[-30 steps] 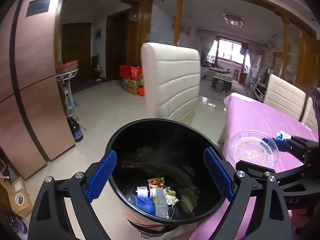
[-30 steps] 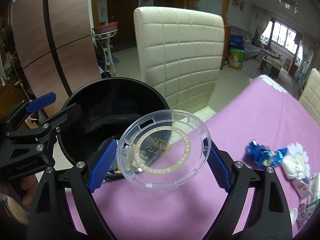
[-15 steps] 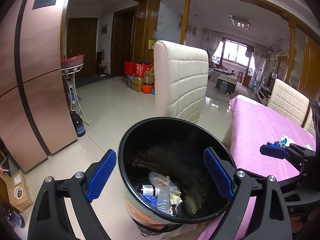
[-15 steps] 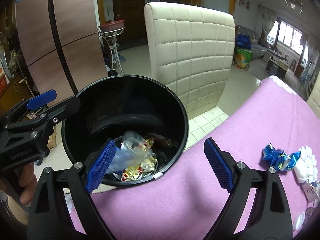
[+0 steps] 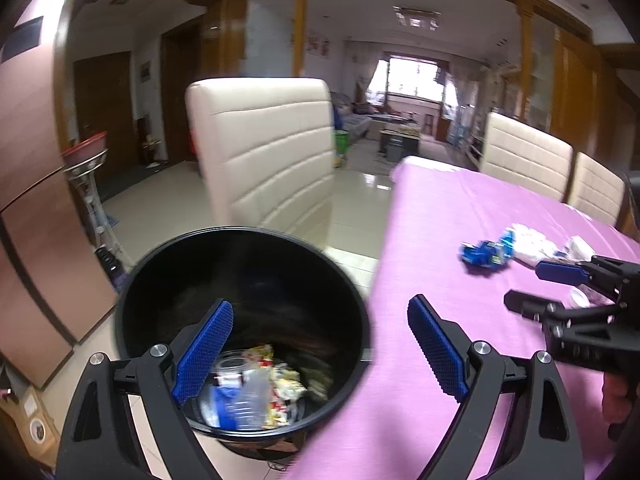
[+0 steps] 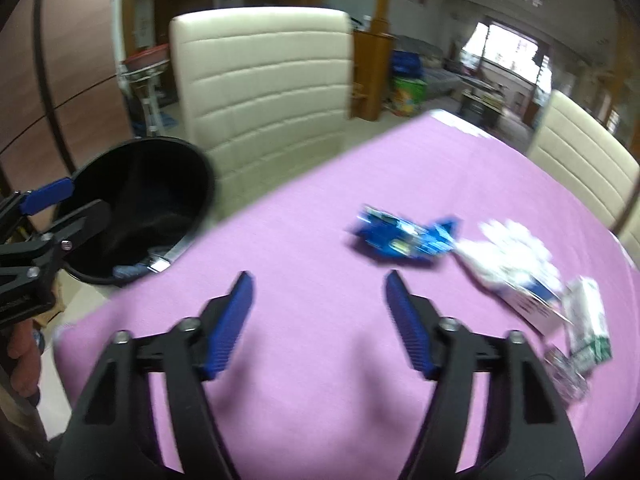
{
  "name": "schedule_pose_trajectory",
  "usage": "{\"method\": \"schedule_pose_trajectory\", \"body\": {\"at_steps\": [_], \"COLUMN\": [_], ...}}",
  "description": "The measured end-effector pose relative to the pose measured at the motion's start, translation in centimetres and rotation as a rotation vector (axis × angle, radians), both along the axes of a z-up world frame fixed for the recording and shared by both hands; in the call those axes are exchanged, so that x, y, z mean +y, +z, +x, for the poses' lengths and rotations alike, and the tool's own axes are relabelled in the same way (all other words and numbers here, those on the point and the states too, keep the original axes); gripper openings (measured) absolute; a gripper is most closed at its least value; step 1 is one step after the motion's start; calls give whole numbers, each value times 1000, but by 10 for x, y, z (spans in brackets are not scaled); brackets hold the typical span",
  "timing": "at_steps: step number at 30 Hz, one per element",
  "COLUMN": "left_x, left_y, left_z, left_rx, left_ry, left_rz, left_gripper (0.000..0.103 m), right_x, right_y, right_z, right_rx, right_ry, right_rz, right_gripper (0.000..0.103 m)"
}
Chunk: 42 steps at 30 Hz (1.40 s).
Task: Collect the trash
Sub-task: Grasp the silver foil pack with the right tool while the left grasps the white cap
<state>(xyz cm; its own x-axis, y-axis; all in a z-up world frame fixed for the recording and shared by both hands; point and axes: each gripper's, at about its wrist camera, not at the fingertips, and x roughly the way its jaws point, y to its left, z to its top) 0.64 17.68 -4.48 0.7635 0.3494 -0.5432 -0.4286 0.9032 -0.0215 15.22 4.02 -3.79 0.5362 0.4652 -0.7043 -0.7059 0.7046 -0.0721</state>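
A black trash bin [image 5: 244, 264] stands at the edge of the purple table [image 5: 440, 248] and holds wrappers and a clear plastic lid [image 5: 248, 384]. It also shows at the left in the right wrist view [image 6: 140, 184]. My left gripper [image 5: 316, 356] is open and empty above the bin's near rim. My right gripper [image 6: 318, 320] is open and empty over the table. A blue wrapper [image 6: 400, 236] lies ahead of it, with a white packet [image 6: 508, 264] and a green-and-white carton [image 6: 588, 320] to its right. The blue wrapper also shows in the left wrist view [image 5: 486, 254].
A cream chair [image 6: 264, 92] stands behind the bin at the table's end. More cream chairs [image 5: 524, 160] line the table's far side. A brown cabinet [image 5: 32, 216] stands at the left, a metal stand with a red bowl [image 5: 86, 152] beside it.
The clear lid left my right gripper and now lies in the bin. My right gripper has swung right, away from the bin and toward the wrappers on the table. My left gripper has shifted right.
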Motion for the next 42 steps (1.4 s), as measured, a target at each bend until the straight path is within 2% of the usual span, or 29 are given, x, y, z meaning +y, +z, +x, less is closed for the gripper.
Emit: {"method": "schedule_pose_trajectory", "body": {"at_steps": [7,16,22,26,28,31,32,34,39,42], "left_x": [-44,-128,-193,-220,-226,-237,-241,-247,-248,-244], "left_y": [4,5,-5,-14,-17,-21,-23,-25,-32,-39], "left_z": [28,85,124,150,157,170,174,182,192,195], "left_rx": [20,63,123,196,216,234,238,252,277,299], "left_ry": [-143,-400,-542,-589,-604,-611,-609,-612,-616,-604], "left_rz": [1,-16,68,74,61,72,82,95,81,62], "left_gripper": [87,87,87,87,87,87,87,87,87,87], "right_x": [-67,-156,-187,-198,-200,-200,-199,-201,-208,-210], "right_y": [0,-15,-25,-32,-39,-42,-42,-42,-41,-35], "right_z": [25,74,88,95,99,101,101,101,101,98], "right_rx": [-30,-51,-13,69,113,129,135,141,156,132], "right_ry": [-160,-374,-386,-344,-330,-328,-326,-325,-343,-347], "right_rz": [-5,-71,-52,3,-2,-14,-7,0,12,21], "right_gripper": [53,56,57,57,57,55,52,35,32,30]}}
